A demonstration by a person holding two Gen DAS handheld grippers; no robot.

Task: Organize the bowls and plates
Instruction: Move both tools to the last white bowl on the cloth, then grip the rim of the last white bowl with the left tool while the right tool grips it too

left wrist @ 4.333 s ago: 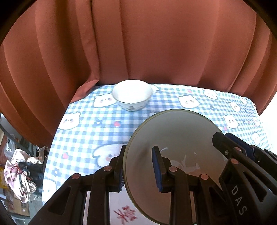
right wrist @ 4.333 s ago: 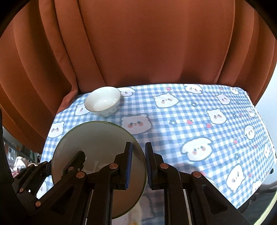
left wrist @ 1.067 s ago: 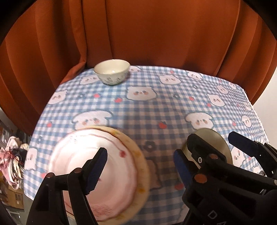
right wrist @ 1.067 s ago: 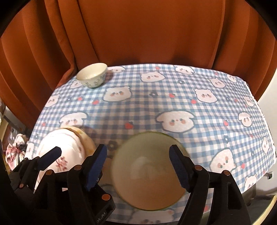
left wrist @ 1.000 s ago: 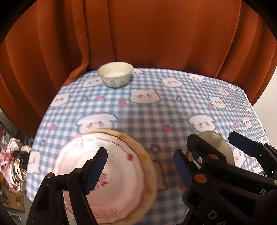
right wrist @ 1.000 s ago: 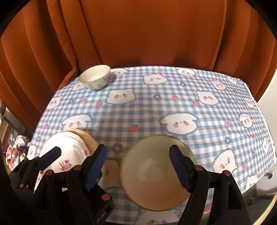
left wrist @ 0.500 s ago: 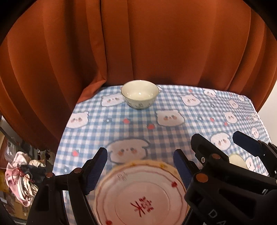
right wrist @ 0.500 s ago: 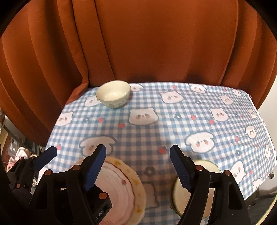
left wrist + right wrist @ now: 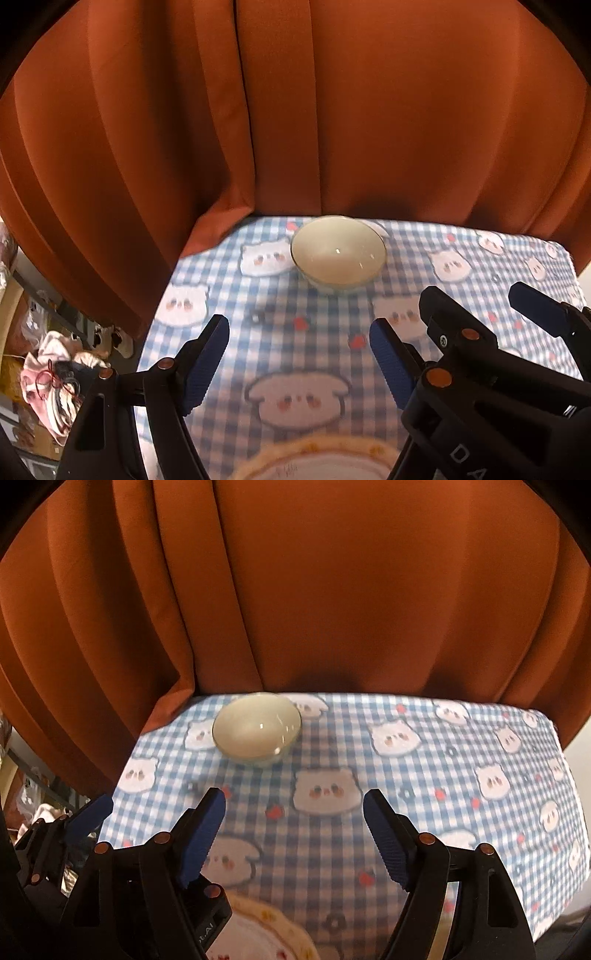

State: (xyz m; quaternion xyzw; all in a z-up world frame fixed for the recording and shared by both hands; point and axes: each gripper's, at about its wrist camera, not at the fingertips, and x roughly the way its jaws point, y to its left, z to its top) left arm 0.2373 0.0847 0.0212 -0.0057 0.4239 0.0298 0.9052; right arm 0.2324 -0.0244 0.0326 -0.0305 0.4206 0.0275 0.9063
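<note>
Left wrist view showed a pale bowl (image 9: pixel 338 251) sitting upright near the far edge of the desk (image 9: pixel 317 354), just above the middle of the frame and close to the hanging rust-orange curtain (image 9: pixel 332 110). Only the yellow-rimmed edge of a plate (image 9: pixel 317 456) with red marks showed at the bottom centre, lying flat on the blue-and-white checked cloth printed with bear faces, well apart from the bowl. The left hand-held gripper (image 9: pixel 297 363) stood with its blue-padded jaws wide apart and nothing between them but cloth; it touched neither the bowl nor the plate. At the right of that frame the right hand-held gripper (image 9: pixel 476 314) appeared from the side, its jaws likewise spread. In the right wrist view the same bowl (image 9: pixel 256 733) sat in the upper left part of the desk (image 9: pixel 424 794), near the curtain (image 9: pixel 332 590), and the plate (image 9: pixel 258 930) lay at the bottom left, partly hidden behind a gripper finger. There the right hand-held gripper (image 9: pixel 293 836) was spread open and empty, above bare cloth, with the left hand-held gripper (image 9: pixel 79 821) showing at the lower left edge. A heap of pink and dark fabric (image 9: pixel 55 376) lay beyond the desk at the lower left of the left wrist view.
</note>
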